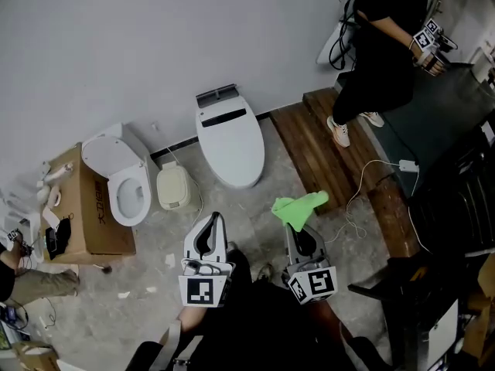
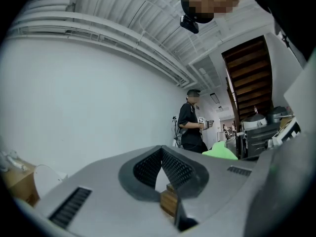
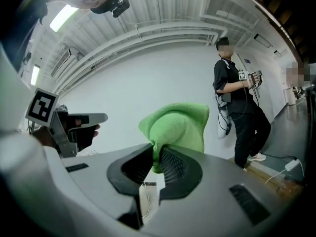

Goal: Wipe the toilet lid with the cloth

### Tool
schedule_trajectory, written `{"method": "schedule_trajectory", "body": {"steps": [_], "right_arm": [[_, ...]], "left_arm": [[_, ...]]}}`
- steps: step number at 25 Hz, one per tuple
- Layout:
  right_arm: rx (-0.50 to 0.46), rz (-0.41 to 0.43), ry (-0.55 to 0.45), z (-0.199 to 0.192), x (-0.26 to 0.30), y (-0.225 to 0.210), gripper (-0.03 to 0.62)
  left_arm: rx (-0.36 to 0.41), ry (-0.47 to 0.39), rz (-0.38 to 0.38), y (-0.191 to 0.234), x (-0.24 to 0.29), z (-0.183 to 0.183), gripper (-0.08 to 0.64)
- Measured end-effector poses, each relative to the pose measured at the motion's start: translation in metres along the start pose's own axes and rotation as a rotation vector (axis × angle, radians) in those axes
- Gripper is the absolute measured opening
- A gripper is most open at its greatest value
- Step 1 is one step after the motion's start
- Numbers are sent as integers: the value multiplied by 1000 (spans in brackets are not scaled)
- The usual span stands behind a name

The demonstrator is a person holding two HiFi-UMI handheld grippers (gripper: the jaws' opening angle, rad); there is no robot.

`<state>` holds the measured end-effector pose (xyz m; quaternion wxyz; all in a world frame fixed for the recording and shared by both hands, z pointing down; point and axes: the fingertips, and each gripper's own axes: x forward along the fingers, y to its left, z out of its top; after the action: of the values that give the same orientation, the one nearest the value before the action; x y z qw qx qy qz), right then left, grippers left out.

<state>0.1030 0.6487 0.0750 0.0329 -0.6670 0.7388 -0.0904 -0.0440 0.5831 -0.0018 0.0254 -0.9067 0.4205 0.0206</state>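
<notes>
The grey stone floor (image 1: 255, 207) runs up to a plain white wall (image 1: 116, 37), with a dark wooden platform (image 1: 325, 145) along the right side. A person in black clothing (image 1: 383, 45) stands at the far end of that platform, also holding a gripper.

A white toilet with its lid closed (image 1: 230, 141) stands against the wall, the lid surface bare. To its left stands a second white toilet with its lid raised (image 1: 124, 180), next to a brown cardboard box (image 1: 89, 215). A small cream lidded bin (image 1: 173, 186) sits between the two toilets.

The left gripper (image 1: 216, 219) is held over the floor, short of the closed toilet. Its fingers are pressed together at the tips with nothing between them, as the left gripper view confirms (image 2: 162, 151).

The right gripper (image 1: 295, 227) is held just beside the left one. Its fingers pinch the bright green microfibre cloth (image 1: 298, 207) by one bunched fold, and the rest stands up above the tips (image 3: 177, 125). The cloth is clear of the floor and well apart from the closed lid.
</notes>
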Motion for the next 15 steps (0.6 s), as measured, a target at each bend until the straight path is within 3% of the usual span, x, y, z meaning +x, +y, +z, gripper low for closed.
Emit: {"method": "schedule_trajectory", "body": {"steps": [6,15], "right_arm": [[6,9,22,-4,32,-16,46],[-14,-2,70,-1,147,-50,46]], "left_arm": [[-16,40,19,16,31,-21,9],[-72,74,43,84,135,-45,9]]}}
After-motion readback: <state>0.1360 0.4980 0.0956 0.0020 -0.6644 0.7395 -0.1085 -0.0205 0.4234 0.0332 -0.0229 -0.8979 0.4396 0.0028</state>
